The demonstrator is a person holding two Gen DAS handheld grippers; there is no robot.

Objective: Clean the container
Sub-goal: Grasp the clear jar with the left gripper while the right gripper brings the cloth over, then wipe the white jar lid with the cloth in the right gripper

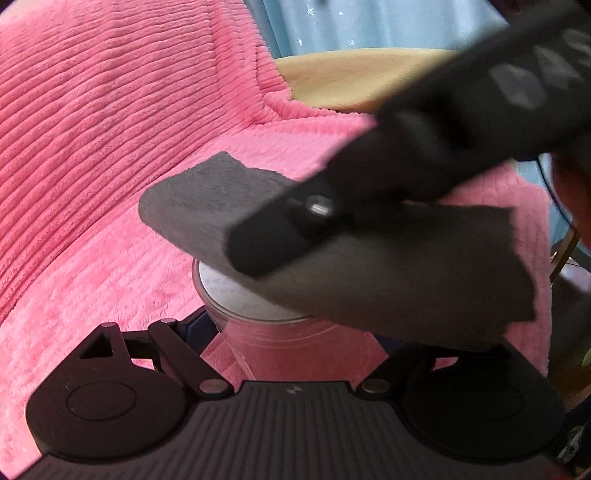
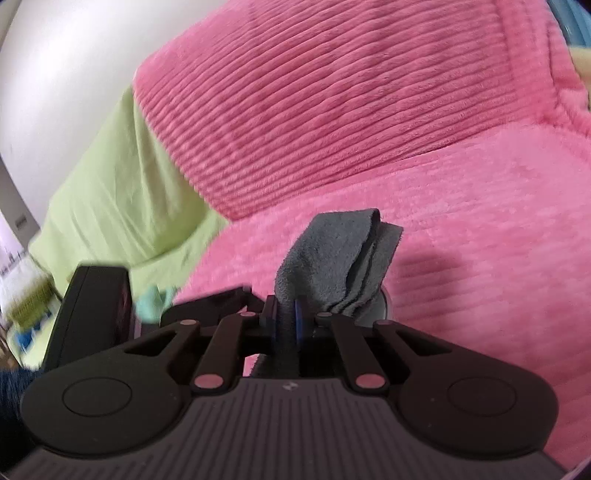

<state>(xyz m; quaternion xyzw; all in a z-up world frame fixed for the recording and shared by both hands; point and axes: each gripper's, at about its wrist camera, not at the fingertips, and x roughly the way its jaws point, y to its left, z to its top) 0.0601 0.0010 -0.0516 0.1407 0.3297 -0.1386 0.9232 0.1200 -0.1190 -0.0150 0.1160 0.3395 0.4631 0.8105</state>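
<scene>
Right gripper (image 2: 286, 325) clenched on the grey cloth (image 2: 332, 258), angled across and above the clear container (image 1: 280, 332) gripped between left gripper (image 1: 295, 343) fingers.

Pink ribbed plush blanket (image 2: 332, 110) covers the surface and the raised back. Lime-green sheet (image 2: 110, 177) lies beside it. Yellow cushion (image 1: 351, 77) and pale blue starred curtain (image 1: 369, 26) behind.
</scene>
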